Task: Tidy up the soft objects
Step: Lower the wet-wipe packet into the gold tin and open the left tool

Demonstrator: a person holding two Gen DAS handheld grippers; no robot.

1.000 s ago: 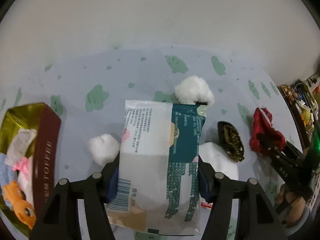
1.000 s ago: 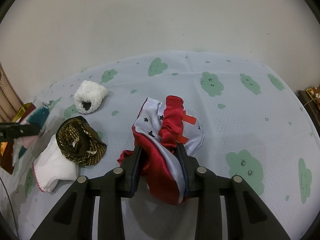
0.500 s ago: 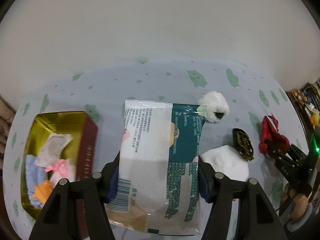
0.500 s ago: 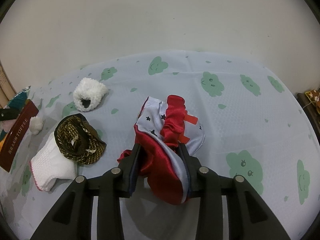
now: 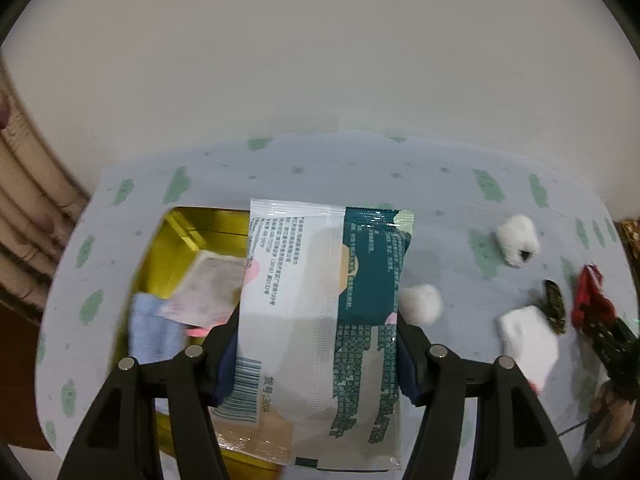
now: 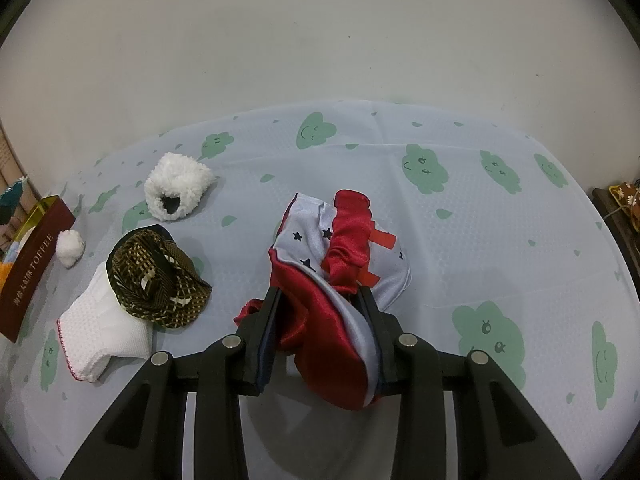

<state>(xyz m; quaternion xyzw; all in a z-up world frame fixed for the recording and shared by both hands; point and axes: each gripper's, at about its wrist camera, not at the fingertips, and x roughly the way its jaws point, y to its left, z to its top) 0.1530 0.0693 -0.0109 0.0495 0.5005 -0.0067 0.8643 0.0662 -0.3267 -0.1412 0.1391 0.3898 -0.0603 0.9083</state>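
My left gripper [image 5: 318, 344] is shut on a white and teal tissue pack [image 5: 320, 304], which hangs above the open gold tin [image 5: 180, 248]. Inside the tin lie a blue cloth [image 5: 150, 328] and a pale packet [image 5: 208, 288]. My right gripper [image 6: 320, 320] is shut on a red and white star-print cloth [image 6: 340, 264] resting on the table. On the table lie a fluffy white item [image 6: 176, 190], a brown checked hat [image 6: 156, 278], a white knit cloth [image 6: 100, 326] and a small white pompom [image 6: 70, 246].
The table wears a pale blue cover with green clouds [image 6: 460, 208]. The tin's maroon side [image 6: 28, 276] stands at the left edge of the right wrist view. A wall rises behind the table. Dark furniture with clutter [image 6: 624, 200] sits at the far right.
My left gripper has carried the tissue pack to the left, from over the bare table to above the open tin. The right gripper and its cloth have stayed put.
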